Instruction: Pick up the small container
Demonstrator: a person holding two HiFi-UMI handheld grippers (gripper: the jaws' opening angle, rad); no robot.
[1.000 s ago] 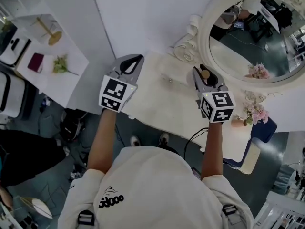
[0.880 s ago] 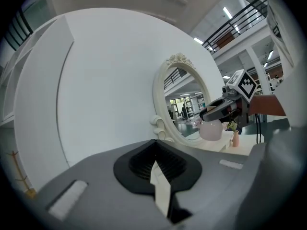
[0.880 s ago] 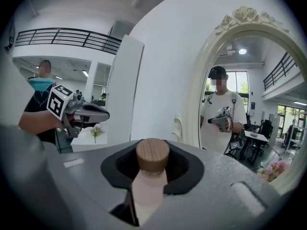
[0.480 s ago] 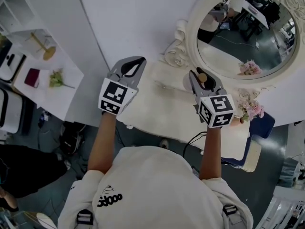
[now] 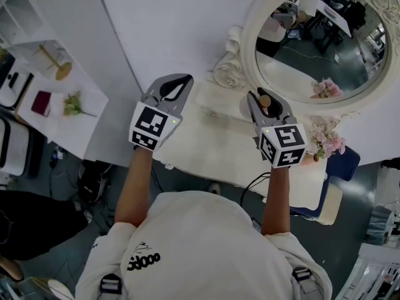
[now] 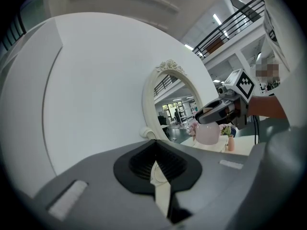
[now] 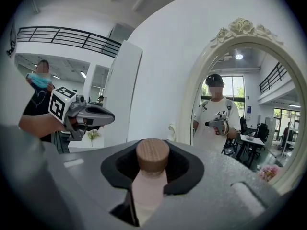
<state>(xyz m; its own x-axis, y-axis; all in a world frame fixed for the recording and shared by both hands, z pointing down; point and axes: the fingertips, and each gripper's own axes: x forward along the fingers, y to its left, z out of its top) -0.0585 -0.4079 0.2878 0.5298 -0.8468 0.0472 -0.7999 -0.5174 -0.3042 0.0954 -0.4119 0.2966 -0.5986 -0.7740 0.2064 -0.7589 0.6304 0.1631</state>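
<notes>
The small container [image 5: 266,101] is a pale pink bottle with a brown cork lid [image 7: 152,153]. My right gripper [image 5: 262,96] is shut on it and holds it off the white dressing table [image 5: 206,142], just in front of the oval mirror [image 5: 312,49]. In the right gripper view its pink body [image 7: 147,190] sits squeezed between the jaws of the right gripper [image 7: 151,176]. My left gripper [image 5: 177,82] hovers over the table's left end, shut and holding nothing. From the left gripper view, the left gripper [image 6: 158,169] shows only a thin slit, and the pink container [image 6: 207,133] hangs under the other gripper.
A small vase with pink flowers [image 5: 331,145] stands at the table's right end by the mirror frame. A blue seat [image 5: 347,164] is at the right below the table. A white side table [image 5: 56,99] with small items stands far left.
The head view has shifted a little, so the mirror sits further left and higher. Both grippers keep nearly the same pose, the right one still closed on the container.
</notes>
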